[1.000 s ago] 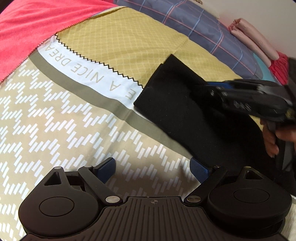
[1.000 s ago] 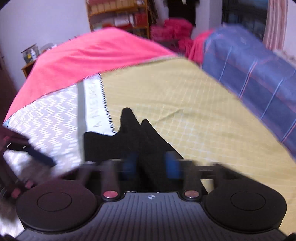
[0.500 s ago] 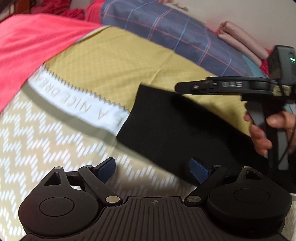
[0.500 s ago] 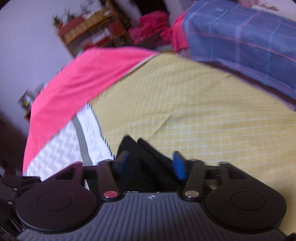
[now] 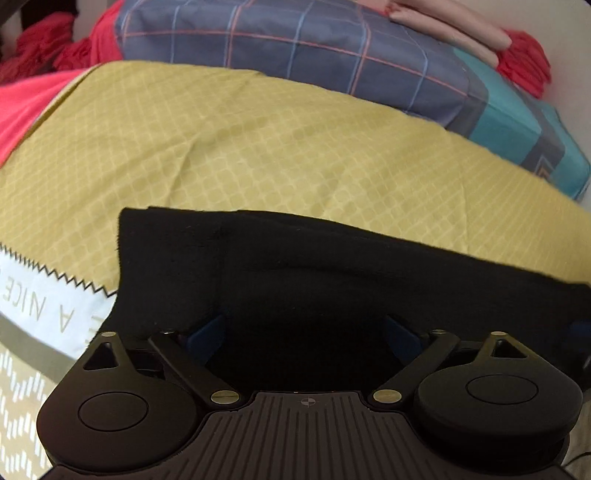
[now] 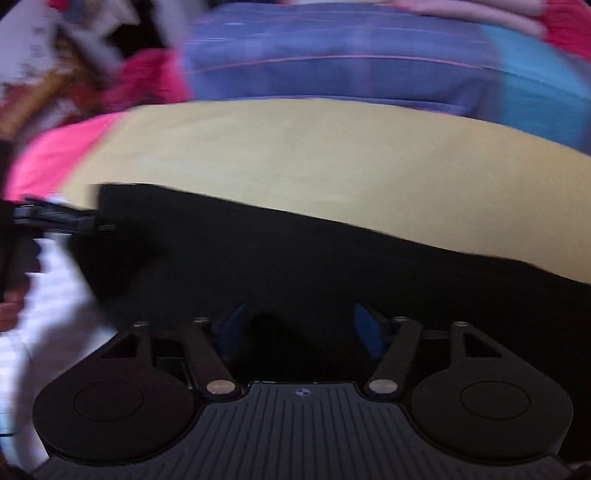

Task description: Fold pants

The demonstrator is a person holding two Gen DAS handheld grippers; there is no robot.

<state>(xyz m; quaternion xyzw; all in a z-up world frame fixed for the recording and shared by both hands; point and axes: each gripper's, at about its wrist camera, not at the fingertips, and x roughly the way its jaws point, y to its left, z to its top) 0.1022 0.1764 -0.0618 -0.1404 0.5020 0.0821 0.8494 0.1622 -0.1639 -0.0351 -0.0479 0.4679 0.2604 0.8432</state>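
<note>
The black pants (image 5: 314, 273) lie folded in a long band on the yellow bedspread (image 5: 258, 147). My left gripper (image 5: 304, 332) is open, low over the near edge of the pants, with its blue fingertips (image 5: 207, 330) spread wide over the black cloth. In the right wrist view, which is motion-blurred, the pants (image 6: 295, 258) fill the lower half. My right gripper (image 6: 301, 328) is open above them with nothing between its pads. The left gripper (image 6: 55, 218) shows at that view's left edge, by the pants' end.
A blue plaid quilt (image 5: 314, 48) lies folded at the far side of the bed, with pink rolled cloth (image 5: 443, 26) and red fabric (image 5: 524, 66) behind it. A red blanket (image 5: 22, 110) covers the left. A white band with lettering (image 5: 48, 306) crosses the bedspread.
Both grippers have swung round and dropped toward the pants. The right gripper has opened wider. The pants now lie across both views instead of pointing away.
</note>
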